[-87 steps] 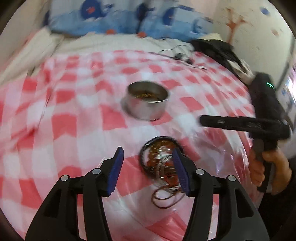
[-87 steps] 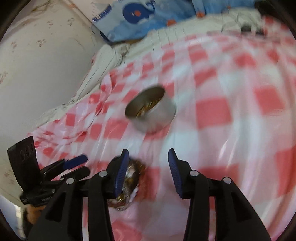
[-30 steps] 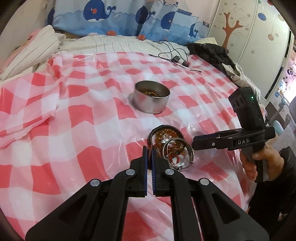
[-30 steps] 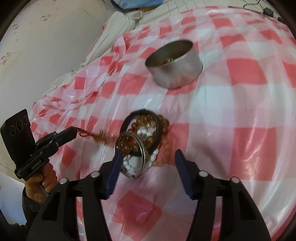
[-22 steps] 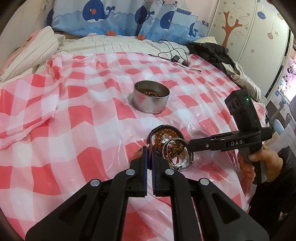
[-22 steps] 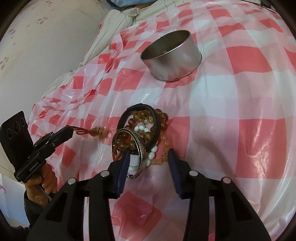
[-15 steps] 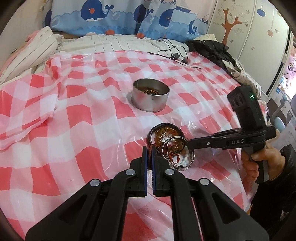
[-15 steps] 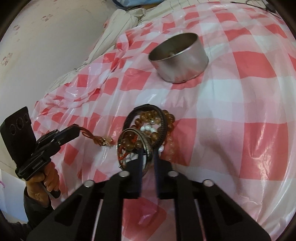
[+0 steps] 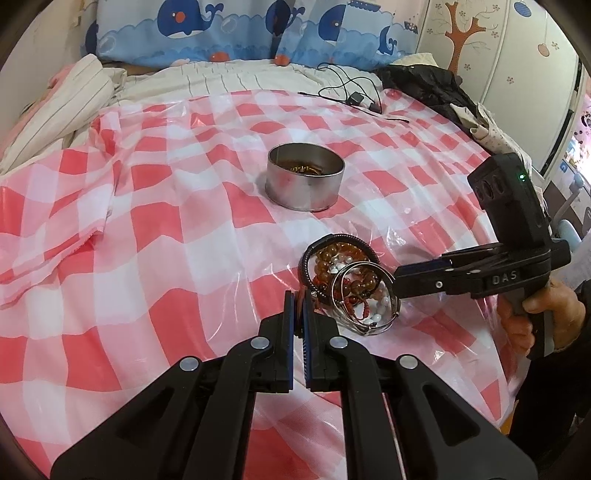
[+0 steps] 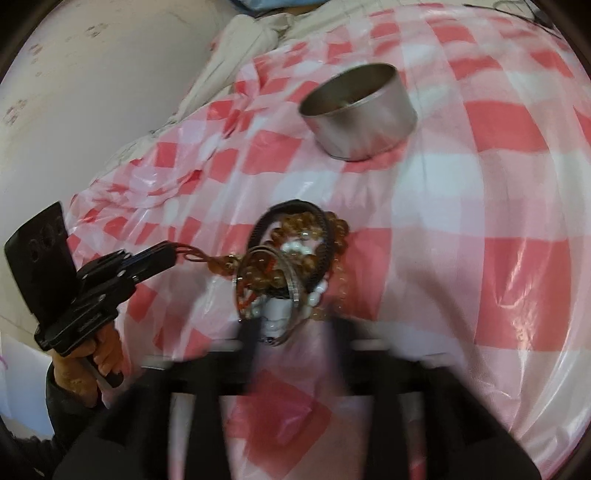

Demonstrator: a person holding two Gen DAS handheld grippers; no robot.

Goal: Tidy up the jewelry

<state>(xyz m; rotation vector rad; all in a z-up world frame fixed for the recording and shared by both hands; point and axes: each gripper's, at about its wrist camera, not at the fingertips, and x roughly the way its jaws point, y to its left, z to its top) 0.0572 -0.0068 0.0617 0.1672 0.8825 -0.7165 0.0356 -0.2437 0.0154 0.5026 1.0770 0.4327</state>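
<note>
A pile of bracelets [image 9: 347, 280] lies on the red-and-white checked cloth: amber beads, white beads, a black band and a silver bangle [image 9: 364, 295]. It also shows in the right wrist view [image 10: 295, 258]. My left gripper [image 9: 299, 306] is shut on a red-brown cord [image 10: 192, 254] that leads to the pile. My right gripper [image 10: 291, 328] is blurred at the pile's near edge, its fingers [image 9: 406, 282] beside the silver bangle. A round metal tin [image 9: 306, 181] holding some jewelry stands beyond the pile.
Striped bedding [image 9: 85, 92] and whale-print pillows [image 9: 258, 29] lie at the far side. A black cable and charger [image 9: 354, 96] and dark clothing [image 9: 424, 85] lie at the far right. A fold of the cloth [image 9: 55, 229] bunches at the left.
My right gripper moved in on the pile, closed around the silver bangle, and is now blurred as its jaws spread apart. My left gripper stayed shut on the cord.
</note>
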